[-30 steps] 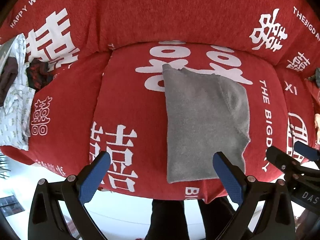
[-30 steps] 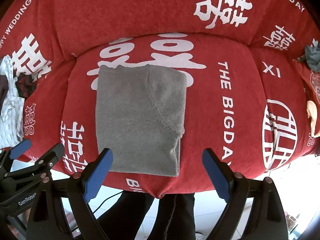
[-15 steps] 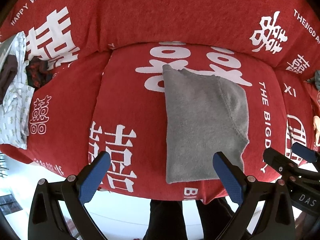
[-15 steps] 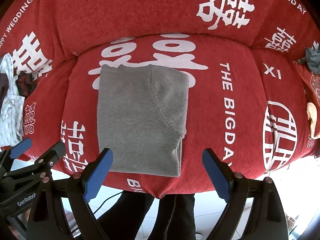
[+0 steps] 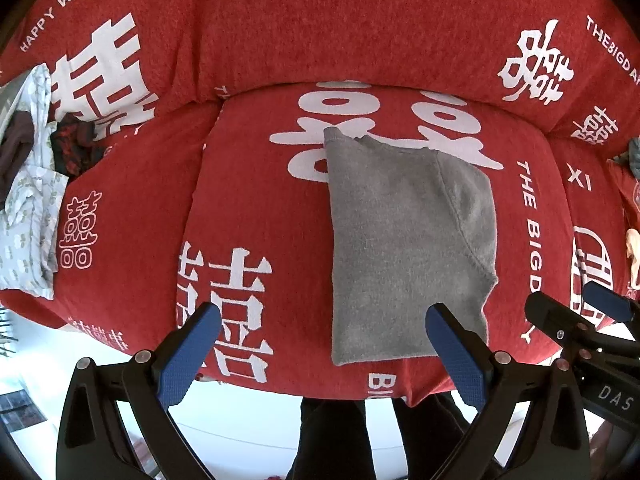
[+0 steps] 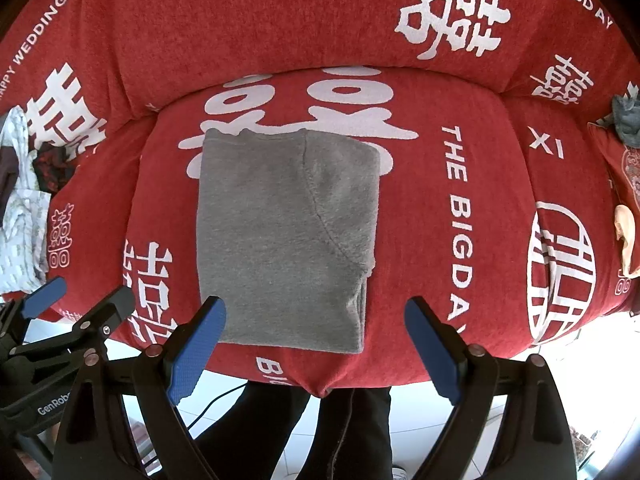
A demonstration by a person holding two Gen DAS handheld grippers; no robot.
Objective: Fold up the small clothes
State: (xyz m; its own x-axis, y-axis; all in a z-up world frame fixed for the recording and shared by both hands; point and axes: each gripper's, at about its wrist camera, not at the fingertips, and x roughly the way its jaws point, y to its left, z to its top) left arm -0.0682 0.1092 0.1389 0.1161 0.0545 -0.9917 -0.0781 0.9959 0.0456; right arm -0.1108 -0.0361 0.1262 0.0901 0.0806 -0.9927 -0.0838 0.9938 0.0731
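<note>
Left wrist view takes in a broad red sofa cover (image 5: 248, 200) printed with white Chinese characters and English words such as "HAPPY WEDDING" and "THE BIG DAY"; it spreads over the seat cushions and up the backrest. In the right wrist view the same red cover (image 6: 500, 240) fills nearly the whole frame.

On the middle seat cushion lies a grey knit garment (image 5: 404, 248), folded into a flat, roughly rectangular packet. Its long sides run from the front edge of the cushion toward the backrest, and a curved seam shows on the right part of its top layer. From the right wrist the grey garment (image 6: 280, 240) sits left of centre on the cushion, its near edge close to the cushion's front rim, and stacked layers show at its near right corner.

A loose pile of clothes (image 5: 28, 200) rests on the cushion at the far left: pale patterned fabric with dark pieces on top. At the far right of the right wrist view a small grey-blue cloth (image 6: 626, 120) lies on the cover.

Both tools hang over the front edge of the sofa, touching nothing. The left hand-held gripper (image 5: 320, 348) has its blue pads spread wide and empty, its right pad overlapping the garment's near right corner in the picture. The right hand-held gripper (image 6: 316, 344) is likewise released, its pads wide apart in front of the garment's near edge.

Below the cushion, the person's dark trouser legs (image 6: 312, 432) show against a pale floor.
</note>
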